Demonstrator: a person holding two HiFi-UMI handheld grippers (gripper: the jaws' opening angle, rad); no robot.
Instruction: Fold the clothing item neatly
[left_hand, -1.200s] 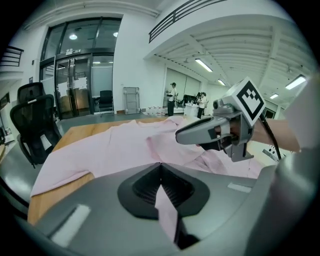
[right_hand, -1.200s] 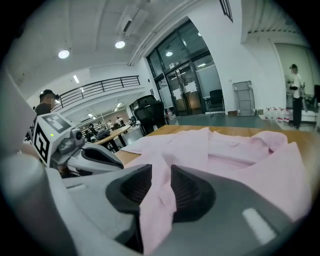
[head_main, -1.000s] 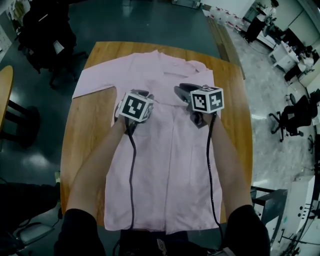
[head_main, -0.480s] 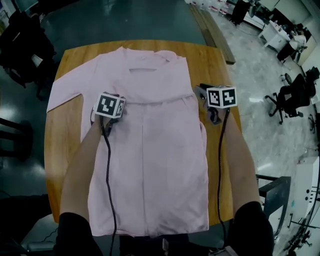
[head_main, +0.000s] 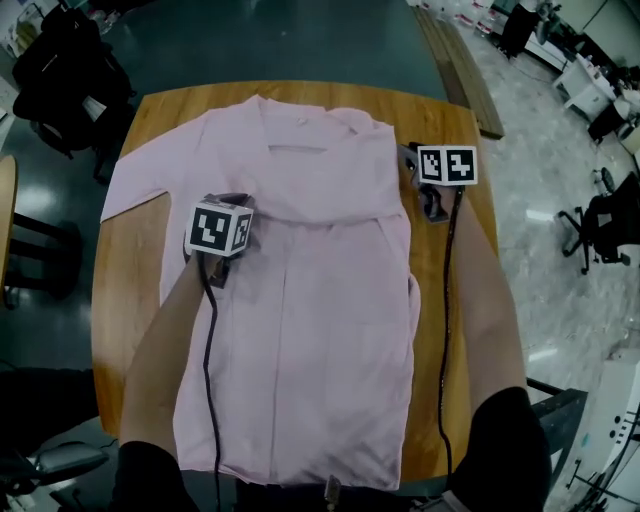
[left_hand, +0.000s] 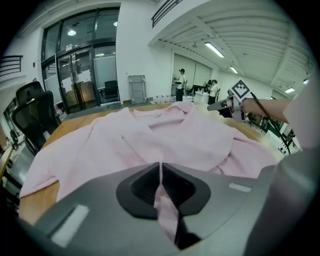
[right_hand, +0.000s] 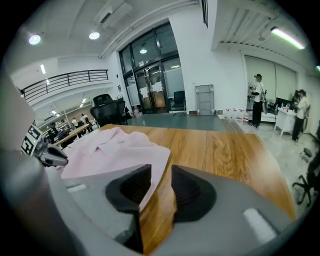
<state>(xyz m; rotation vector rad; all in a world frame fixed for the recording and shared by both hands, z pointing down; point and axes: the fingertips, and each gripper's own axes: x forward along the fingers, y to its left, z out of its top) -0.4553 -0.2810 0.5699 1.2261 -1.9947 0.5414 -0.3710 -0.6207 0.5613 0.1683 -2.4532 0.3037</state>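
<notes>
- At the left of the frame, the pink shirt has its left sleeve spread flat across the wooden worktop. That side is not yet folded.
- My left hand-held gripper has just been closing and now pinches a ridge of the shirt's cloth near the left shoulder.
- In the centre, the body lies flat, with the collar at the top of the frame and the hem toward me. I judge the folding barely begun, though the right side seems already tucked in.
- At the right, my right hand-held gripper is released, its jaws apart over bare wood. The shirt's shoulder edge lies just beside it, ungrasped.
</notes>
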